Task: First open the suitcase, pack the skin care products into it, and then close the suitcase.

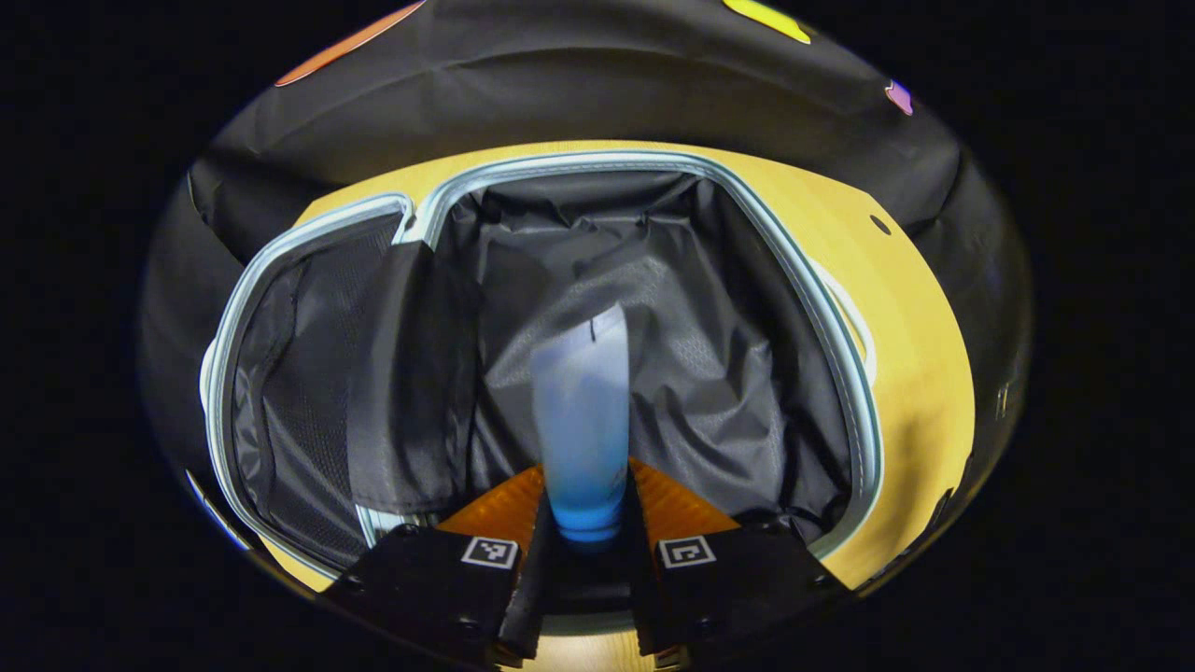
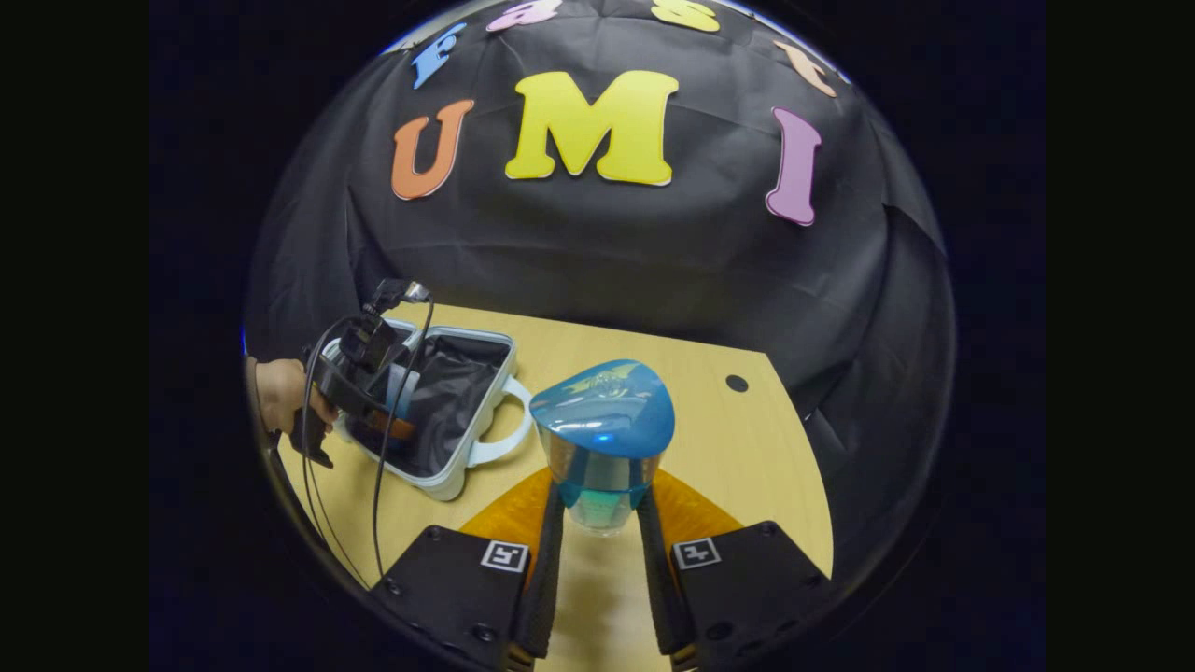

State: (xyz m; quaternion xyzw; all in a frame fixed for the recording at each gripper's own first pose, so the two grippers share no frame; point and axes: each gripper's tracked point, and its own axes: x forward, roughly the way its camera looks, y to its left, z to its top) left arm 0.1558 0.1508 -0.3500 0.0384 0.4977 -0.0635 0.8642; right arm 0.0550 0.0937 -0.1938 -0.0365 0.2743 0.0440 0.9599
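The open suitcase (image 1: 840,345) lies flat on the wooden table, its dark fabric lining facing up and a mesh pocket in the lid half at the left. My left gripper (image 1: 586,541) is shut on a pale blue tube (image 1: 583,411), held directly above the suitcase's main compartment. In the right gripper view the suitcase (image 2: 448,485) sits at the far left, with the left gripper (image 2: 378,411) and a hand (image 2: 280,392) over it. My right gripper (image 2: 602,541) is shut on a clear bottle with a blue cap (image 2: 605,420), held above the table.
The wooden table (image 2: 728,448) has a round hole (image 2: 737,383) near its far right corner. The suitcase's pale handle (image 2: 499,429) sticks out toward the table's middle. A cable (image 2: 383,476) hangs from the left gripper. Black cloth walls close off the back.
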